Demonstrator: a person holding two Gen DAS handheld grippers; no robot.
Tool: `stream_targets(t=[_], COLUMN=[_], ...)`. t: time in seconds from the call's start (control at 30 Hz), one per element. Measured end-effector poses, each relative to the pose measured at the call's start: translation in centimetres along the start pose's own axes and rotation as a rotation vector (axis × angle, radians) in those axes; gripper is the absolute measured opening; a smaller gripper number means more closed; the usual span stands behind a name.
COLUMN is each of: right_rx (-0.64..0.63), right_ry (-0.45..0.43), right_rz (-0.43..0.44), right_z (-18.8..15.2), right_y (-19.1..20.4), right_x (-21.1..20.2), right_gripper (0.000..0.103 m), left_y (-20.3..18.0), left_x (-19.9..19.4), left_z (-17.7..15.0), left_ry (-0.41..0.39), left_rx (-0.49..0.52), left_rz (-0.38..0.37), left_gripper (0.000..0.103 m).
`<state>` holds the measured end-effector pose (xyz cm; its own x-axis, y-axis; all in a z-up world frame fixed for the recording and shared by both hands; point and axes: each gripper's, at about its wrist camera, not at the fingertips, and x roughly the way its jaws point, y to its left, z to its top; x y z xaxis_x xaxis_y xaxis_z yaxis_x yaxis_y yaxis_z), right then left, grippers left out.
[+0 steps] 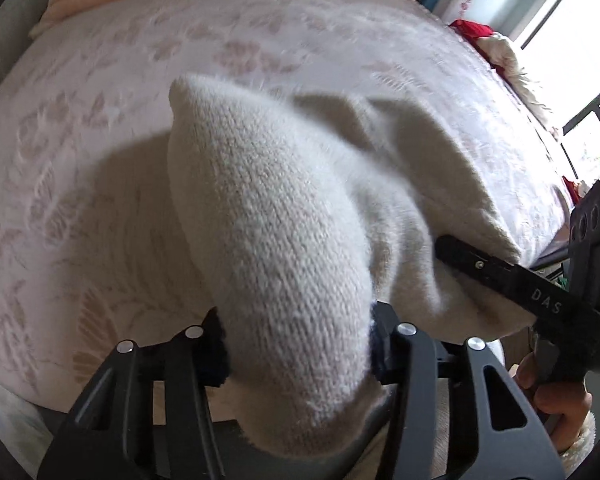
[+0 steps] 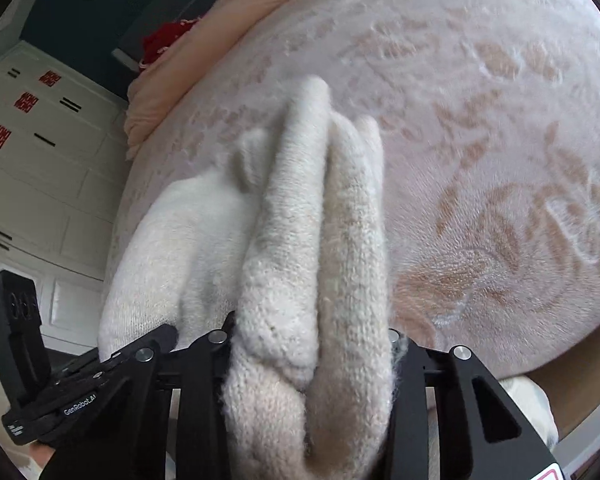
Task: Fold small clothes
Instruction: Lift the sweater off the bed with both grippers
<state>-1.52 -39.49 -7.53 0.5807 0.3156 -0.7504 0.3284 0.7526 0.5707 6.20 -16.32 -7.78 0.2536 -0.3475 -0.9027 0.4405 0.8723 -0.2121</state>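
Over bedspread [image 1: 80, 140] | one knit garment [image 1: 284, 240] | two grippers clamped: left gripper [image 1: 296, 344], right gripper [image 2: 312, 348]

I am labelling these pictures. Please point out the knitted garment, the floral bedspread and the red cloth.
cream knitted garment [image 1: 284, 216], left wrist view, on the raised fold.
pink floral bedspread [image 1: 100, 120], left wrist view, on a bare patterned part.
red cloth [image 1: 474, 30], left wrist view, on its visible top.
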Motion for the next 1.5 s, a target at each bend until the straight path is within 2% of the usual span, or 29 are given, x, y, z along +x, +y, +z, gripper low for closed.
stream_targets(t=[0.3,0.67,0.77,0.9,1.0,1.13,1.2,1.3,1.37,1.5], right_rx=[-0.041,-0.085,-0.102,-0.096,-0.067,0.01,0.024,0.026,-0.022,-0.103], right_ry=[-0.09,-0.212,-0.213,-0.158,-0.087,0.015,0.028,-0.004,-0.062,-0.176], right_rz=[0.04,0.061,0.062,0.041,0.007,-0.034,-0.038,-0.013,-0.012,0.003], right_z=[-1.1,-0.9,-0.7,-0.8,-1.8,-4.2,-4.9,-4.5,-3.5,-1.6], right_y=[3.5,6.1,5.8,4.8,3.1,0.2,-0.3,0.5,2.6,6.4], right_x=[-7.2,-12.6,-11.3,-8.4,-5.1,-1.7,-1.6,-3.3,-5.7,-10.4], right_gripper=[0.034,0.034,0.034,0.034,0.034,0.034,0.034,0.034,0.034,0.034], left_y=[-1.3,-3.7,-3.4,-1.9,-0.8,0.4,0.2,-0.6,-1.0,-2.2], left_x=[-6.6,-12.9,-12.4,-9.8,-6.8,-2.5,-2.0,-3.2,-4.5,-9.2], left_z=[-0.2,-0.5,-0.5,-0.8,-1.4,-2.9,-3.5,-3.3,-2.7,-1.0], left_ry=[-0.077,-0.207,-0.226,-0.21,-0.15,-0.015,-0.003,-0.018,-0.046,-0.145], left_rx=[0.051,0.123,0.11,0.073,0.057,0.027,0.046,0.08,0.091,0.114], left_rz=[-0.025,-0.042,-0.046,-0.046,-0.033,-0.007,0.01,0.008,-0.01,-0.056], left_gripper=[0.046,0.047,0.047,0.047,0.047,0.047,0.047,0.047,0.047,0.047])
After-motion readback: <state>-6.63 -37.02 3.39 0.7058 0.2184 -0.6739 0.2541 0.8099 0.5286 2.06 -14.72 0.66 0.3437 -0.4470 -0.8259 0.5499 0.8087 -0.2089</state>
